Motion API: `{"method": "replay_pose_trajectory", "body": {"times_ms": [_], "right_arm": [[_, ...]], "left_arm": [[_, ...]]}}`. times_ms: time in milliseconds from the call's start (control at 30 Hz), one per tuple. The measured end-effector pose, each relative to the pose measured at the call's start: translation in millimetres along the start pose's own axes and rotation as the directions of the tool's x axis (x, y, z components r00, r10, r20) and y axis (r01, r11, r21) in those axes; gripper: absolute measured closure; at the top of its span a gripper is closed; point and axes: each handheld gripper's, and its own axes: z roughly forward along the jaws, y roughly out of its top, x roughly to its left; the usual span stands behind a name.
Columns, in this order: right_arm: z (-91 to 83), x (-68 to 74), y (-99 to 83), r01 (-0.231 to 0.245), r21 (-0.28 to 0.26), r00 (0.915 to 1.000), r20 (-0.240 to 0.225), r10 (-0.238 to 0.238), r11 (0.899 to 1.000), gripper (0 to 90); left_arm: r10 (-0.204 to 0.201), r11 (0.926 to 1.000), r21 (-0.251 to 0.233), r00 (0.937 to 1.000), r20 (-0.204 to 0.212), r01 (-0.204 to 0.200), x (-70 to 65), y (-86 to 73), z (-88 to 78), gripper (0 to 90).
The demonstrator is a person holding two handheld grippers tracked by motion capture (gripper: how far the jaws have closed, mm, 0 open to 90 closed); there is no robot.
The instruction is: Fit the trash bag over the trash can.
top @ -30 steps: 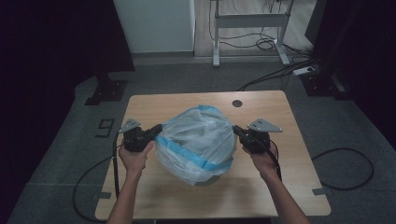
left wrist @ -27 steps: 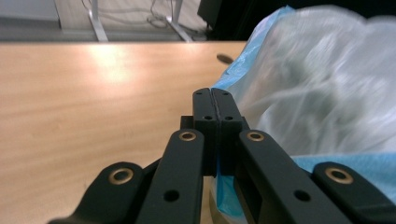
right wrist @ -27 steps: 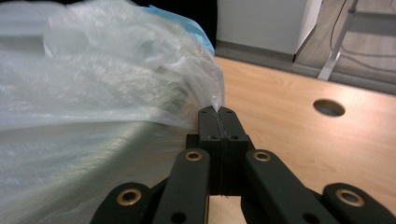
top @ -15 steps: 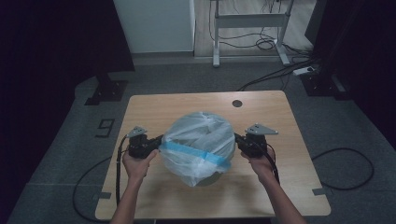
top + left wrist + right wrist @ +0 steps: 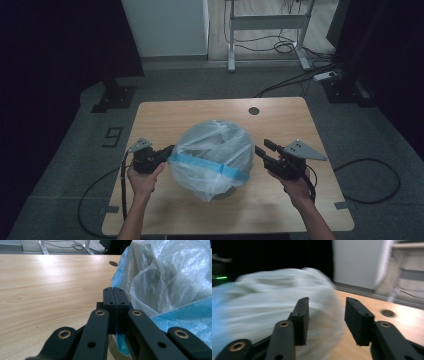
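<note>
Gripping the plastic bag's [image 5: 212, 157] blue edge at mid-desk [image 5: 280, 117], the left tongs [image 5: 167, 150] stay level; right tongs [image 5: 261, 148], just opened, empty, sit just beside the bag.

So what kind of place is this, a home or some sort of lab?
Probably a lab or recording studio: a lone wooden table on grey carpet, dark curtains at both sides, and loose cables under a metal desk frame behind.

thin crinkled glossy plastic bag [image 5: 212, 155], smooth matt wood table [image 5: 200, 112]
</note>
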Motion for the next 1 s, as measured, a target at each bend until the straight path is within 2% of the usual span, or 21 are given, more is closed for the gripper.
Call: {"method": "replay_pose_trajectory", "body": {"times_ms": [33, 67, 133, 267, 333, 367, 500, 533, 567, 600, 633, 700, 767, 833, 867, 933, 1000], "right_arm": [[0.0, 0.0, 0.0, 0.000, 0.000, 1.0000, 0.000, 0.000, 1.000, 51.7], [-3.2, 6.3, 1.4, 0.012, -0.001, 0.9993, -0.036, -0.012, 1.000, 50.3], [-8.2, 21.7, 3.7, 0.030, -0.002, 0.9926, -0.118, -0.030, 1.000, 47.6], [-7.1, 48.1, 7.3, 0.052, 0.019, 0.9673, -0.249, -0.045, 0.998, 40.4], [-3.5, 58.4, 8.2, 0.069, 0.037, 0.9557, -0.289, -0.056, 0.997, 38.0], [3.1, 69.0, 8.2, 0.100, 0.058, 0.9437, -0.322, -0.076, 0.993, 36.6], [10.1, 77.0, 6.8, 0.132, 0.077, 0.9370, -0.335, -0.099, 0.988, 38.8], [11.5, 79.0, 5.9, 0.148, 0.080, 0.9349, -0.337, -0.113, 0.986, 43.1], [11.3, 82.5, 2.8, 0.182, 0.071, 0.9277, -0.343, -0.148, 0.981, 52.3], [11.3, 82.5, 2.8, 0.182, 0.071, 0.9277, -0.343, -0.148, 0.981, 52.3], [10.3, 83.8, 1.6, 0.195, 0.063, 0.9261, -0.341, -0.162, 0.979, 56.0], [7.2, 87.7, -1.8, 0.238, 0.046, 0.9173, -0.339, -0.209, 0.970, 64.4], [4.9, 91.6, -4.6, 0.273, 0.031, 0.9140, -0.320, -0.249, 0.961, 71.1], [0.6, 94.7, -6.5, 0.287, 0.003, 0.9123, -0.306, -0.272, 0.958, 80.3], [-3.4, 97.4, -9.3, 0.304, -0.018, 0.9067, -0.301, -0.295, 0.952, 86.7], [-4.6, 98.6, -11.3, 0.310, -0.025, 0.9042, -0.301, -0.303, 0.950, 87.5], [-6.8, 103.7, -22.3, 0.323, -0.031, 0.8988, -0.303, -0.317, 0.946, 88.6]], "left_arm": [[0.000, 1.0000, 0.000, 1.0000, 0.000, 0.000, 0.0, 0.0, 0.0, 89.5], [0.001, 1.0000, 0.000, 1.0000, 0.002, -0.001, -0.5, 0.2, -0.7, 89.5], [0.000, 1.0000, 0.000, 1.0000, 0.003, 0.000, -1.5, 0.4, -1.4, 89.4], [-0.002, 1.0000, -0.007, 1.0000, 0.003, 0.002, -2.9, 1.4, -3.6, 89.3], [0.001, 1.0000, -0.007, 1.0000, 0.002, -0.001, -3.9, 2.3, -4.5, 89.3], [0.002, 1.0000, -0.008, 1.0000, 0.003, -0.002, -4.4, 2.8, -4.8, 89.2], [0.004, 1.0000, -0.007, 1.0000, 0.003, -0.004, -4.7, 3.0, -5.2, 89.0], [0.004, 1.0000, -0.007, 1.0000, 0.003, -0.004, -4.6, 2.8, -5.5, 88.9], [0.003, 1.0000, -0.007, 1.0000, 0.003, -0.003, -4.3, 2.6, -5.9, 88.9], [0.002, 1.0000, -0.009, 1.0000, 0.003, -0.002, -4.0, 2.4, -6.2, 88.9], [0.001, 1.0000, -0.010, 1.0000, 0.004, -0.001, -3.6, 2.1, -6.7, 88.8], [0.001, 1.0000, -0.009, 1.0000, 0.003, -0.001, -2.9, 1.1, -7.4, 88.8], [0.001, 1.0000, -0.009, 1.0000, 0.002, -0.001, -2.6, 0.4, -8.1, 88.7], [0.001, 1.0000, -0.010, 1.0000, 0.003, -0.001, -2.8, -0.3, -9.2, 88.7], [0.002, 0.9999, -0.011, 1.0000, 0.003, -0.002, -3.2, -0.8, -10.2, 88.7], [0.004, 0.9999, -0.012, 1.0000, 0.004, -0.004, -3.5, -1.1, -11.1, 88.7], [0.006, 0.9999, -0.011, 1.0000, 0.005, -0.006, -3.8, -1.1, -11.6, 88.6]]}}
